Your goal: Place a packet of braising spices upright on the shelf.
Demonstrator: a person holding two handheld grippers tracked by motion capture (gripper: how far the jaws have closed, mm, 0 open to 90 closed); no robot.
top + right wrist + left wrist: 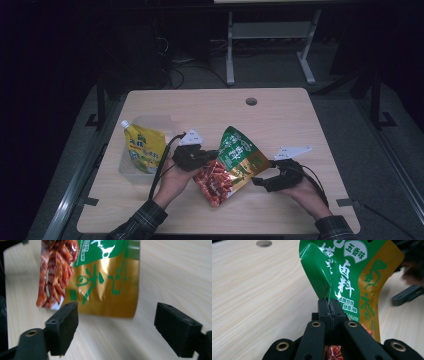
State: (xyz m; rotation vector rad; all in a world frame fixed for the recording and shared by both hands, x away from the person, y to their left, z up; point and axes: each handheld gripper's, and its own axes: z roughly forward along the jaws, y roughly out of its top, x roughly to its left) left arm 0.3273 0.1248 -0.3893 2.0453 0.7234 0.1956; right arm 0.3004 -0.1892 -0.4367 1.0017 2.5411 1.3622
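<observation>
The left gripper [329, 305] is clamped on the edge of the green-and-gold snack pouch [231, 166], held up over the middle of the counter [280, 115]. The right gripper [116, 330] stands spread wide just short of the pouch's gold edge. Judging by this, centre that edge between the jaws before closing, keeping the left clamp steady.

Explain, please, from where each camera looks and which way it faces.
High view: above the person's side, facing forward and down on the table; forearms, hands, the left gripper and right gripper enter from below.
Left gripper view: rides the left gripper, looking along fingers shut on the green snack bag.
Right gripper view: rides the right gripper, looking between open fingers at the bag's gold edge.
Shared: all three show the bag and the table.
</observation>
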